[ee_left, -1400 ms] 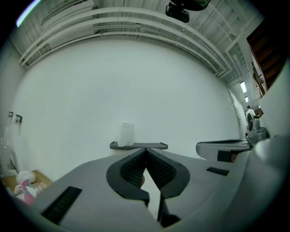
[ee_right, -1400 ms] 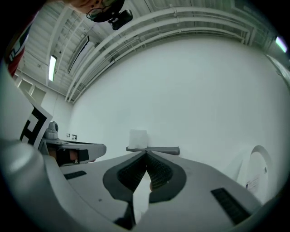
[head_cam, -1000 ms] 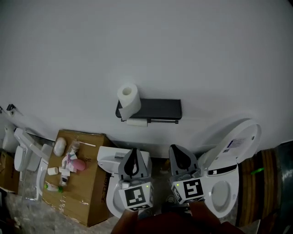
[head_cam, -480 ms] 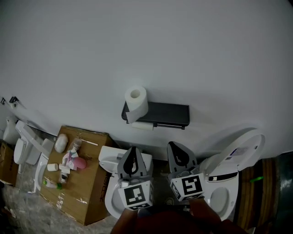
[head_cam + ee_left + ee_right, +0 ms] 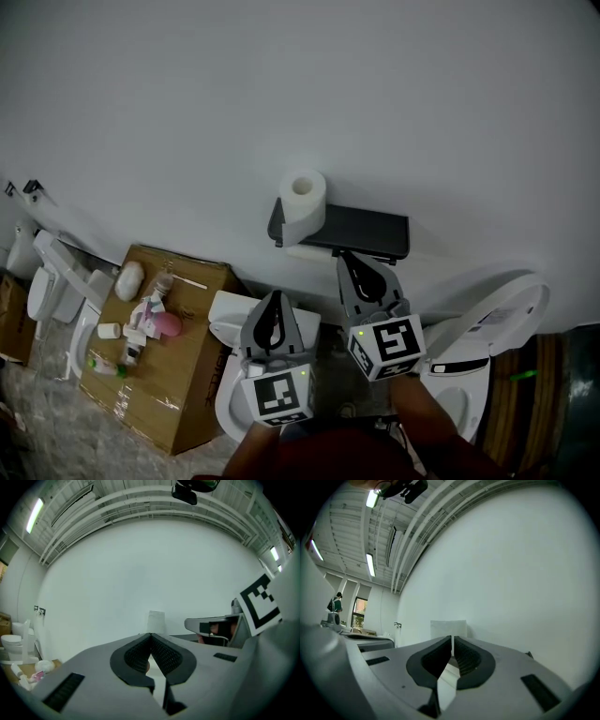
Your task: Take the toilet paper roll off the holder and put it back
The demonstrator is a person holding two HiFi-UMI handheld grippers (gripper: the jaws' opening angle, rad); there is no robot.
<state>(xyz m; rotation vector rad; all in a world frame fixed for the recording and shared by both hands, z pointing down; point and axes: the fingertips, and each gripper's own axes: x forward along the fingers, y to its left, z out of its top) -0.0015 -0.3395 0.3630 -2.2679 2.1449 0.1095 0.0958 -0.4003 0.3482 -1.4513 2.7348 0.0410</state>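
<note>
A white toilet paper roll (image 5: pixel 303 202) sits at the left end of a black wall-mounted holder with a shelf (image 5: pixel 366 231); a loose sheet hangs down in front of it. My right gripper (image 5: pixel 354 258) is shut and empty, its tips just below the shelf's front edge, to the right of the roll. In the right gripper view the roll (image 5: pixel 448 628) stands straight beyond the closed tips (image 5: pixel 452 639). My left gripper (image 5: pixel 275 298) is lower and further from the wall, shut and empty. The left gripper view shows the roll (image 5: pixel 156 621) far beyond its tips (image 5: pixel 150 634).
A cardboard box (image 5: pixel 178 394) with several toiletries stands at the lower left. A white toilet tank (image 5: pixel 225 319) is under the left gripper, and a toilet with its lid raised (image 5: pixel 492 314) is at the right. Another toilet (image 5: pixel 47 291) stands far left.
My right gripper has risen towards the holder, and its tips now reach the shelf's front edge. The left gripper has stayed low. Both stay shut.
</note>
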